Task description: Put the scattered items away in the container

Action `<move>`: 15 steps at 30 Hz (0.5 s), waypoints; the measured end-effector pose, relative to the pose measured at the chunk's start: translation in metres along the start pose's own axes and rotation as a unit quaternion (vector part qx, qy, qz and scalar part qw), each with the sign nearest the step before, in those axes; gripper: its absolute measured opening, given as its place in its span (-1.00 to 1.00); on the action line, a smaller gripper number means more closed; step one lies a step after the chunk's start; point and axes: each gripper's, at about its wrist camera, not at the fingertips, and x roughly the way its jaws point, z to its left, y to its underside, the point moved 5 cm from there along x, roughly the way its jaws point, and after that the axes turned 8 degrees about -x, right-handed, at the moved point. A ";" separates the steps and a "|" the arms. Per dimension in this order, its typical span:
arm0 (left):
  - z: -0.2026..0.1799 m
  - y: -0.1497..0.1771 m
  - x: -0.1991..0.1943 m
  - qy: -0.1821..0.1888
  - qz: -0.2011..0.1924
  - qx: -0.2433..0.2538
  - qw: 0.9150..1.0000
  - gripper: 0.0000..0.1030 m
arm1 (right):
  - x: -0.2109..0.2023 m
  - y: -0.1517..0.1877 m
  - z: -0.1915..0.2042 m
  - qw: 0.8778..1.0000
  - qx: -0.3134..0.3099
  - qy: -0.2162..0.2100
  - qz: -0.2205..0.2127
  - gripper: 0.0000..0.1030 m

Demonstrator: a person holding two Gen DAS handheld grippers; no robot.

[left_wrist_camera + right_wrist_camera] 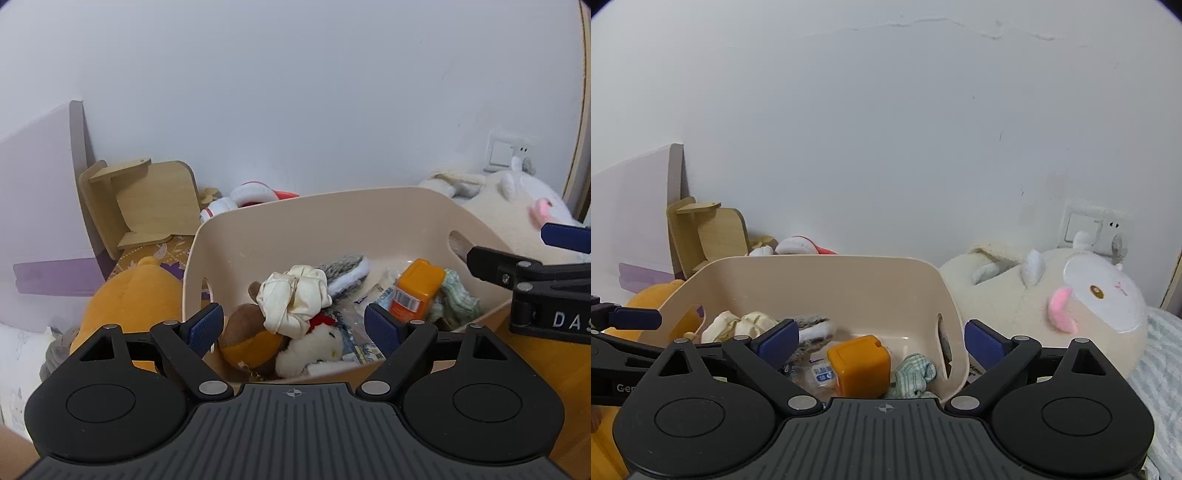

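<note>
A beige plastic bin [295,218] holds several items: a cream scrunchie [295,299], a brown and orange plush [251,336], a small white plush [317,350], a grey furry item [343,271], an orange box [417,291] and a green cloth [458,299]. My left gripper [295,325] is open and empty over the bin's near edge. My right gripper [882,343] is open and empty over the bin [812,280], above the orange box [858,365] and green cloth [916,374]. The right gripper also shows at the right edge of the left wrist view [532,254].
A big orange plush [129,295] lies left of the bin. A large cream plush [1071,306] lies right of it. A wooden stand [147,203] and a red and white toy [251,197] sit behind, against the white wall. A purple box [40,221] stands at left.
</note>
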 end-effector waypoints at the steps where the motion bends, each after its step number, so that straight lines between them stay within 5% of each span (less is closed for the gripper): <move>1: 0.000 0.001 -0.005 0.002 -0.003 -0.003 1.000 0.65 | -0.005 0.001 0.001 1.000 -0.001 0.002 -0.003 0.94; 15: 0.003 0.025 -0.065 0.010 -0.031 -0.022 0.999 0.65 | -0.075 0.018 0.011 0.999 0.005 0.027 -0.037 1.00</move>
